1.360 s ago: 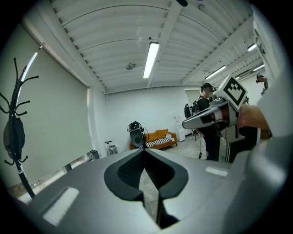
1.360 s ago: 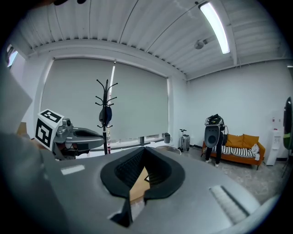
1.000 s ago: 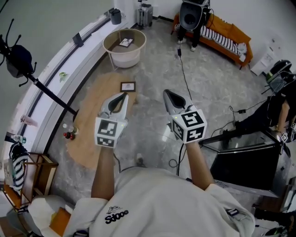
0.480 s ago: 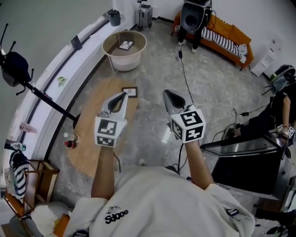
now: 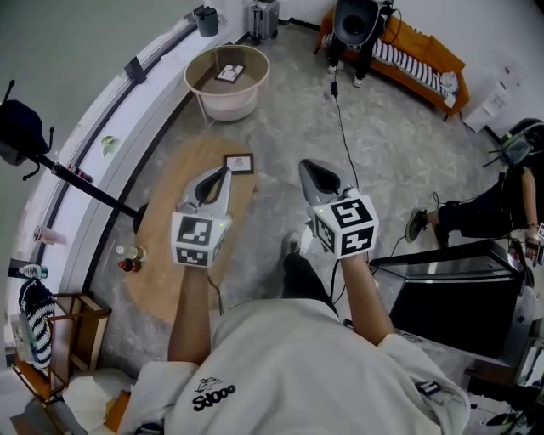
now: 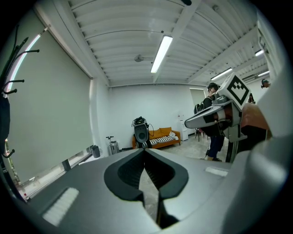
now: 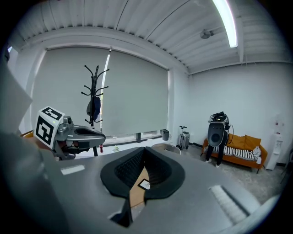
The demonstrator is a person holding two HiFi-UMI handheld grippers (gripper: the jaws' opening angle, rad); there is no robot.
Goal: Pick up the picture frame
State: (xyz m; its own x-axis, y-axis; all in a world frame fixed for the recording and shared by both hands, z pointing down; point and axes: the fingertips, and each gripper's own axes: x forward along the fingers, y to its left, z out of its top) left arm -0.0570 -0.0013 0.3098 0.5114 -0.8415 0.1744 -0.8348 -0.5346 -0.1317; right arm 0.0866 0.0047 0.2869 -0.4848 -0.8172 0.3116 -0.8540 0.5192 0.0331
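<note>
The picture frame [image 5: 239, 163], small and dark-edged, lies flat at the far end of a low oval wooden table [image 5: 161, 255]. My left gripper [image 5: 224, 172] hangs above the table just left of and short of the frame, jaws shut and empty. My right gripper [image 5: 306, 167] is over the bare floor to the frame's right, also shut and empty. In the right gripper view the frame [image 7: 143, 184] shows through the gap below the right gripper [image 7: 144, 149], with the other gripper [image 7: 87, 134] at left. The left gripper [image 6: 144, 150] view shows only the room.
A round tub [image 5: 227, 81] beyond the table holds another small frame [image 5: 229, 74]. Small bottles [image 5: 127, 255] stand at the table's left edge. A coat stand [image 5: 25, 136] leans at left. A speaker [image 5: 353, 21], an orange sofa [image 5: 425, 64], a floor cable [image 5: 344, 144] and a seated person [image 5: 501, 204] are on the right.
Both grippers have moved forward, still shut, so the table and frame sit a little closer under them. A leg and shoe now show on the floor between my arms.
</note>
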